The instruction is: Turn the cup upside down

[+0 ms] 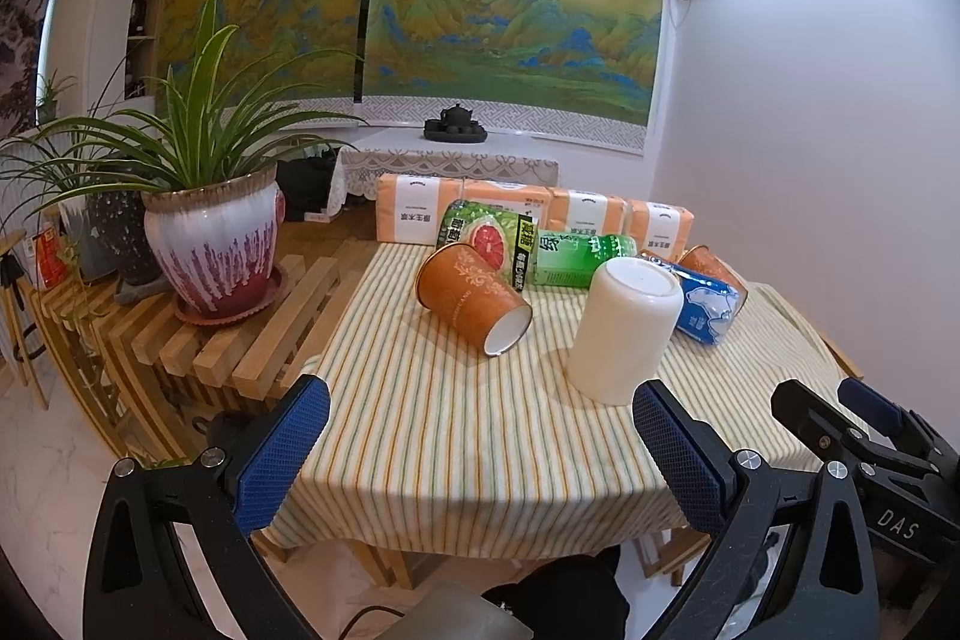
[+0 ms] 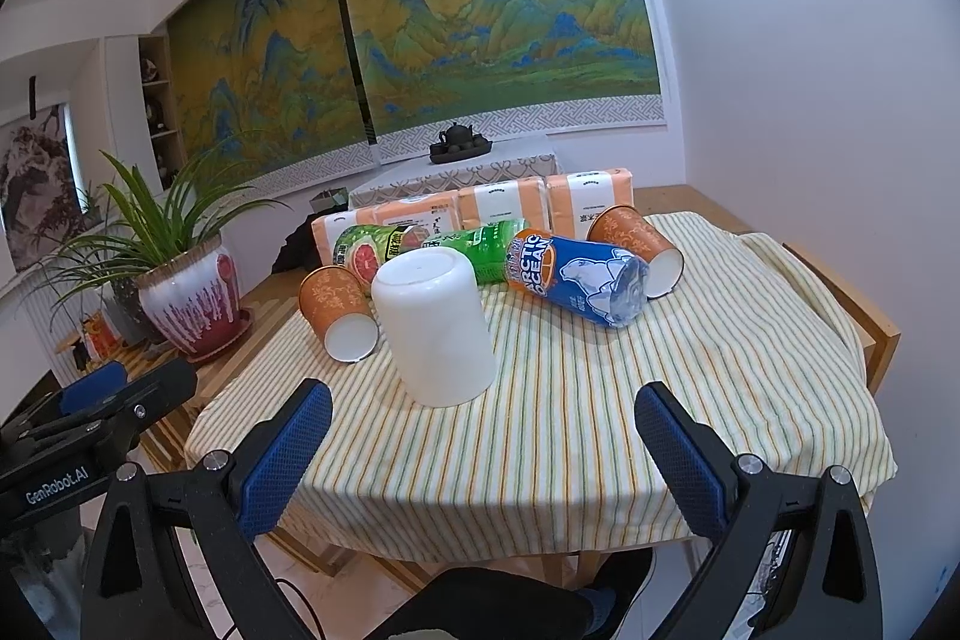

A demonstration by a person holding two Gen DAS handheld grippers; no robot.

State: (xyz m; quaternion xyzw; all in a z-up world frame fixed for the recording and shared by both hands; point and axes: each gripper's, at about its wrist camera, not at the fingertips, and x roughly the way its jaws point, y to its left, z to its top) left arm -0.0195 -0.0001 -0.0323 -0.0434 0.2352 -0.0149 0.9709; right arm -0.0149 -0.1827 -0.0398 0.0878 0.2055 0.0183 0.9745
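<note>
At the bottom of the left wrist view, the left gripper [image 1: 480, 454] is held low in front of the table's near edge, its two fingers spread wide with nothing between them; the blue pads [image 1: 282, 454] have a fine diamond-knurled texture and sit on black angular arms fastened with silver screws. In the lower right corner of that view the right gripper [image 1: 840, 412] shows side-on. Seen from its own camera, the right gripper [image 2: 483, 451] takes the same pose — fingers wide apart, empty, pointing at the table from just short of its edge.

The white cup [image 1: 624, 331] stands upside down on the striped tablecloth [image 1: 450, 436], base up and mouth on the cloth, right of centre in the left view and left of centre in the right view [image 2: 432, 325]. It is smooth, matte and cylindrical, with a slightly recessed base, and it is apart from both grippers.

Beside it an orange paper cup [image 1: 471, 295] with pale scrollwork lies on its side, white inside facing the camera. A second orange paper cup [image 2: 639, 244] lies toward the upper right of the table. Between them lie a glossy blue Arctic Ocean can [image 2: 576, 280], crumpled, a green bottle [image 1: 582, 256] and a green grapefruit-print can [image 1: 480, 235]. Orange-and-white tissue packs [image 1: 540, 208] line the far edge. The cloth is soft cotton, cream with green and orange stripes — draped over the table. At middle left, a glazed white-and-purple ribbed flowerpot [image 1: 210, 244] holds a long-leaved plant on a slatted wooden stand [image 1: 240, 346].
</note>
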